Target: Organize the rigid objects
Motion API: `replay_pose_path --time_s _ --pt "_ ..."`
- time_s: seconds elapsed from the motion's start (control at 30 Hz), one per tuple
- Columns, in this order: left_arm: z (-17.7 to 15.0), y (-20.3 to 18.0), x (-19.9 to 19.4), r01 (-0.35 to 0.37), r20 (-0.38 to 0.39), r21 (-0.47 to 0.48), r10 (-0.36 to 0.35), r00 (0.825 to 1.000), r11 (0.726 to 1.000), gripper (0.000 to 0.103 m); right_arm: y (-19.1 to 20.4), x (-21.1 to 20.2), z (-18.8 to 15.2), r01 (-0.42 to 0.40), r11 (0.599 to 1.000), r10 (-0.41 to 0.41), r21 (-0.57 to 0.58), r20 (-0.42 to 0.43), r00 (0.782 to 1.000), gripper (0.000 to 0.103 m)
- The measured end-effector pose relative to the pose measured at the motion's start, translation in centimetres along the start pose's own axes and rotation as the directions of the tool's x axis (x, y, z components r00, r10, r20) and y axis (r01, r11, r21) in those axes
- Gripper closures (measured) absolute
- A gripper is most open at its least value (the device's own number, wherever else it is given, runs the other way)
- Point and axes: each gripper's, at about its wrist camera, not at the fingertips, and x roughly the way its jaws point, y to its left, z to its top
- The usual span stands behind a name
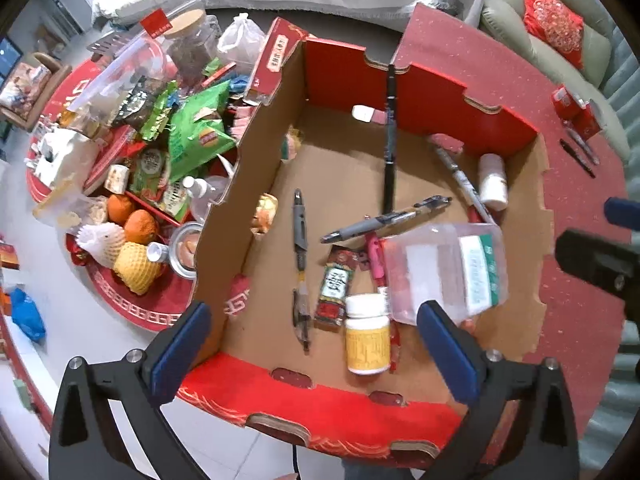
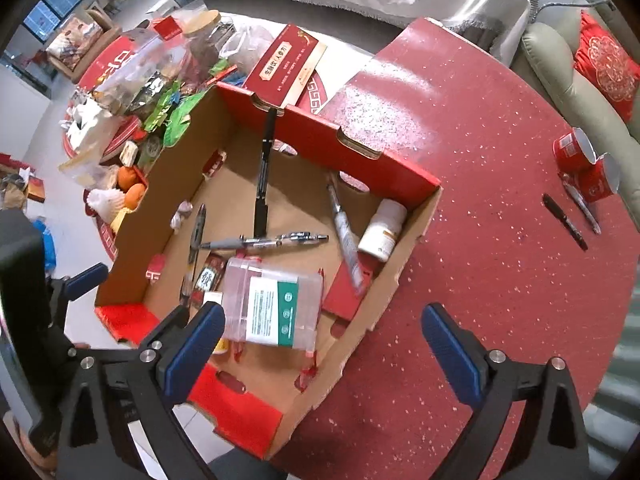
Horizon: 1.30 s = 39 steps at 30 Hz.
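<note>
Blue-padded fingers of my left gripper stand wide apart above the near wall of the cardboard box, clamping nothing. My right gripper is likewise spread wide, empty. I note the clear plastic container with a green-and-white label lying in the box, motion-blurred in the left view. Beneath it a yellow-labelled white bottle is partly hidden in the right view. Pens lie crossed on the brown corrugated floor; one black pen leans on the far wall.
</note>
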Motion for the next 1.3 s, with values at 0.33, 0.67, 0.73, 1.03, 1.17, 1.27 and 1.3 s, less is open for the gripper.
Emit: replay_pose_path --time_s 0.33,0.67,0.73,1.03,1.17,1.27,1.3 --pt "-0.5 2.1 -2.1 0.047 -0.009 -0.147 -0.049 0.999 0.988 0.001 -0.7 -1.5 -4.6 -0.090 0.995 0.093 0.049 -0.066 0.993 0.001" --pt "-1.8 1.6 -3.0 -0.056 -0.061 -0.087 0.051 0.997 0.995 0.001 0.8 -0.9 -6.7 -0.151 0.988 0.147 -0.018 -0.149 0.978 0.001" --pt "-2.0 1.4 -3.2 -0.065 -0.051 -0.071 0.061 0.997 0.995 0.001 0.9 -0.8 -6.6 -0.150 0.989 0.146 -0.013 -0.148 0.978 0.001" --pt "-2.1 1.4 -3.4 -0.072 -0.048 -0.071 0.068 0.997 0.995 0.001 1.6 -1.3 -6.1 -0.139 0.988 0.129 -0.066 -0.137 0.982 0.001" --pt "-2.0 1.5 -3.4 -0.070 -0.053 -0.078 0.066 0.996 0.994 0.001 1.6 -1.2 -6.0 -0.135 0.988 0.124 -0.071 -0.139 0.983 0.001" --pt "-2.0 1.5 -3.4 -0.070 -0.053 -0.075 0.066 0.996 0.995 0.001 1.6 -1.2 -6.0 -0.134 0.988 0.123 -0.072 -0.140 0.982 0.001" --pt "-2.0 1.5 -3.3 -0.072 -0.055 -0.073 0.068 0.996 0.995 0.001 1.6 -1.2 -6.0 -0.135 0.988 0.124 -0.071 -0.139 0.983 0.001"
